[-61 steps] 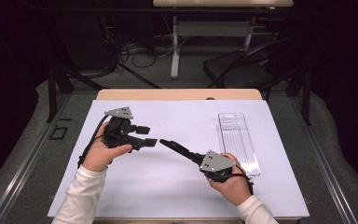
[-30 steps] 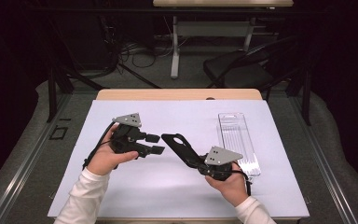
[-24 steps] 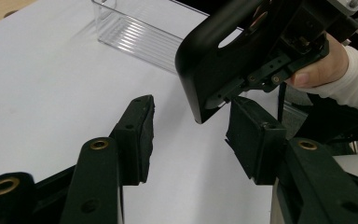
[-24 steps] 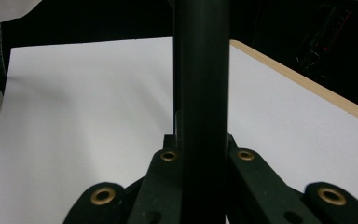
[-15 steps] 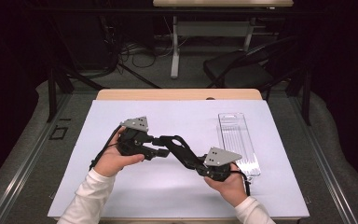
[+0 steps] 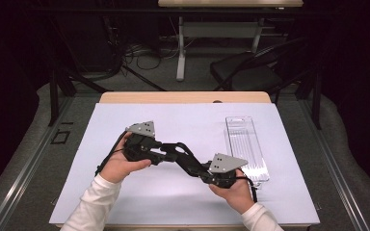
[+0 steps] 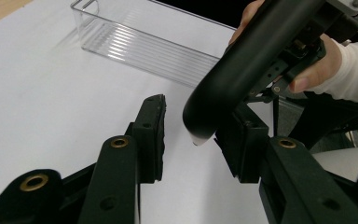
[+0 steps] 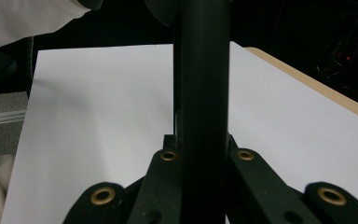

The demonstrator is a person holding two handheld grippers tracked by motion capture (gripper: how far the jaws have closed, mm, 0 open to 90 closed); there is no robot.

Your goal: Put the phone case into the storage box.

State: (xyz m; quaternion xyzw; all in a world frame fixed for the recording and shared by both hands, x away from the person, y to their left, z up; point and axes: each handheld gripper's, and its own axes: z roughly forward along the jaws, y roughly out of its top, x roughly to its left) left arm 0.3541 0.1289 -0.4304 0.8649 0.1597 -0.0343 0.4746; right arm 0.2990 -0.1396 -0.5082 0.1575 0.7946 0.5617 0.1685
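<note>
My right gripper [image 6: 198, 168] is shut on a black round-ended bar [image 6: 185, 155], which slants up and left over the white mat [image 6: 173, 120]. In the right gripper view the bar [image 8: 200, 88] stands upright between the jaws of the right gripper [image 8: 200, 140]. My left gripper [image 6: 166, 153] meets the bar's free end. In the left gripper view the bar's tip [image 7: 242, 65] sits between the jaws of the left gripper [image 7: 193, 114]. It lies against the right pad [image 7: 240, 144], with a gap to the left pad [image 7: 151, 126]. These jaws have just been closing around the tip.
A clear ribbed plastic tray [image 6: 246, 147] lies on the mat to the right, also seen as the tray [image 7: 140, 46] in the left gripper view. The wooden table edge [image 6: 183, 97] runs along the back. Dark floor, cables and a chair [image 6: 250, 72] lie beyond.
My left gripper has moved right toward the right gripper, and its jaws have come around the bar's end and narrowed. The right gripper tilted the bar up earlier and now holds still.
</note>
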